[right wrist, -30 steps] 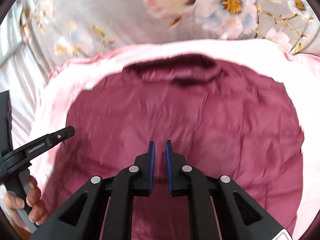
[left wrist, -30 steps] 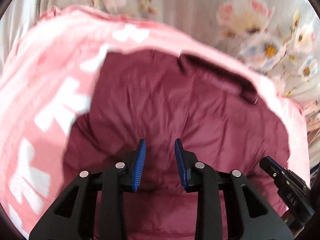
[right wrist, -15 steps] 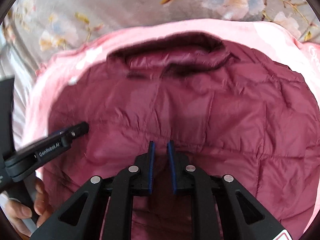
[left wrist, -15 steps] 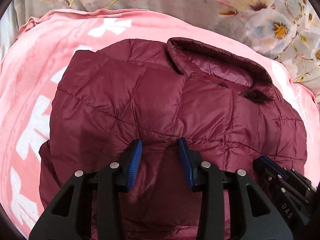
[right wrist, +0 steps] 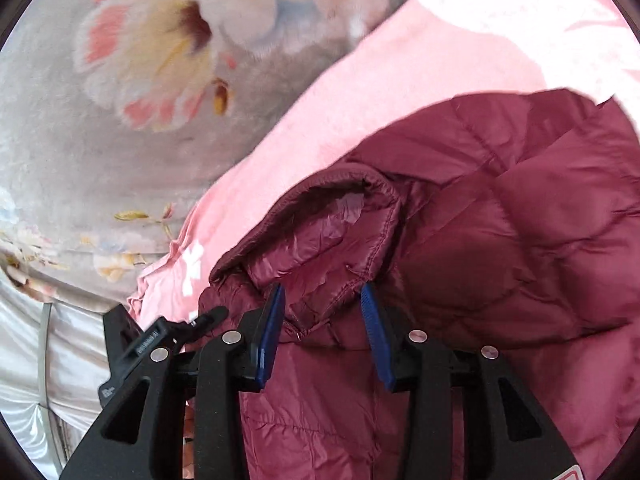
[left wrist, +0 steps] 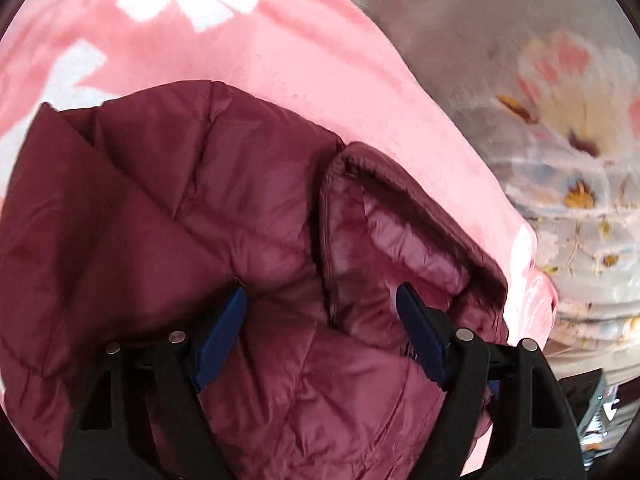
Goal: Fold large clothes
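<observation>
Hovering my left gripper [left wrist: 320, 304] and right gripper [right wrist: 322, 300], both spread wide and empty, over the maroon jacket [left wrist: 168, 216], collar [right wrist: 340, 216] at twelve o'clock.

right gripper [right wrist: 322, 312]: jaws spread, straddling collar [right wrist: 340, 240] | maroon jacket [right wrist: 520, 220] on pink blanket [right wrist: 400, 80]

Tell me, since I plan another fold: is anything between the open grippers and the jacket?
Nothing visible. The left gripper and right gripper both hang open right over the jacket, near its collar, with only jacket fabric between their fingers.
</observation>
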Demonstrator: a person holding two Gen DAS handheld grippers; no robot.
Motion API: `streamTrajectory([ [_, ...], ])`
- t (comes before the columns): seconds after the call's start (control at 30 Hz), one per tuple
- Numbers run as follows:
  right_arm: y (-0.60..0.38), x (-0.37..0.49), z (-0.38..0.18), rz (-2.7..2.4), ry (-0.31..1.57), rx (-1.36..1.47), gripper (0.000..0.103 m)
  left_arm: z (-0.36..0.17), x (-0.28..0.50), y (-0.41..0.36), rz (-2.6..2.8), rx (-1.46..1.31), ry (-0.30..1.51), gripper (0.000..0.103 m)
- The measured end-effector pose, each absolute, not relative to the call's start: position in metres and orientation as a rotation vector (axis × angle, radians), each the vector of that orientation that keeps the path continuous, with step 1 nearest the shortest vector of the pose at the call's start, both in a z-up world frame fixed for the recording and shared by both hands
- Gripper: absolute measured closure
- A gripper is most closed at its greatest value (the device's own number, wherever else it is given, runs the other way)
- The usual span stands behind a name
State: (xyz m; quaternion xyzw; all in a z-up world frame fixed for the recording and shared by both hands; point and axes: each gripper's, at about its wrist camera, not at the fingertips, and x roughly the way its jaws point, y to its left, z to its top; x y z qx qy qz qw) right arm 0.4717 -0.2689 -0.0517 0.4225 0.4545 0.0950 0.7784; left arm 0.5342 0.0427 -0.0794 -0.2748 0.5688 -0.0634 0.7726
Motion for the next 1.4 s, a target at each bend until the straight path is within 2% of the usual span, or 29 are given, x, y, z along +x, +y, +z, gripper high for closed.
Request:
streamTrajectory([
  [0.1, -0.262, 0.476, -0.059, 0.218, 1.013, 0.902, 0.063, -0.079, 0.541, 0.03, -0.171, -0.567, 1.257, 0.028],
  [0.2, -0.257, 0.479, -0.061, 0.23, 1.01, 0.914, 0.076, -0.081, 0.547, 0.023, -0.166, -0.572, 1.276, 0.03],
  [0.23, -0.254, 0.479, -0.058, 0.245, 0.998, 0.915, 0.085, -0.08, 0.548, 0.02, -0.182, -0.578, 1.283, 0.034],
  [0.3, -0.252, 0.481, -0.05, 0.262, 0.984, 0.9, 0.089, -0.079, 0.551, 0.015, -0.23, -0.607, 1.304, 0.062],
  [0.33, -0.25, 0.481, -0.043, 0.27, 0.969, 0.878, 0.091, -0.079, 0.552, 0.01, -0.258, -0.632, 1.321, 0.07],
  [0.37, -0.248, 0.481, -0.035, 0.277, 0.952, 0.853, 0.092, -0.079, 0.554, 0.009, -0.27, -0.639, 1.325, 0.085],
  [0.4, -0.247, 0.481, -0.029, 0.283, 0.939, 0.833, 0.092, -0.075, 0.554, 0.006, -0.29, -0.642, 1.321, 0.092],
  [0.53, -0.246, 0.464, -0.001, 0.321, 0.855, 0.703, 0.093, -0.04, 0.546, 0.007, -0.372, -0.682, 1.206, 0.095],
  [0.63, -0.243, 0.45, -0.004, 0.281, 0.855, 0.58, 0.094, -0.017, 0.524, 0.017, -0.433, -0.683, 1.118, 0.095],
  [0.73, -0.241, 0.445, -0.03, 0.257, 0.914, 0.542, 0.094, -0.031, 0.509, 0.015, -0.33, -0.519, 1.114, 0.096],
  [0.93, -0.245, 0.442, -0.06, 0.237, 0.955, 0.521, 0.096, -0.084, 0.498, 0.022, -0.29, -0.504, 1.168, 0.096],
  [1.23, -0.25, 0.442, -0.076, 0.255, 0.95, 0.575, 0.099, -0.094, 0.483, 0.018, -0.308, -0.399, 1.074, 0.096],
  [1.3, -0.252, 0.441, -0.073, 0.265, 0.959, 0.585, 0.097, -0.093, 0.481, 0.017, -0.316, -0.373, 1.051, 0.095],
  [1.4, -0.262, 0.428, -0.056, 0.253, 0.97, 0.574, 0.087, -0.083, 0.471, 0.016, -0.31, -0.308, 1.022, 0.093],
])
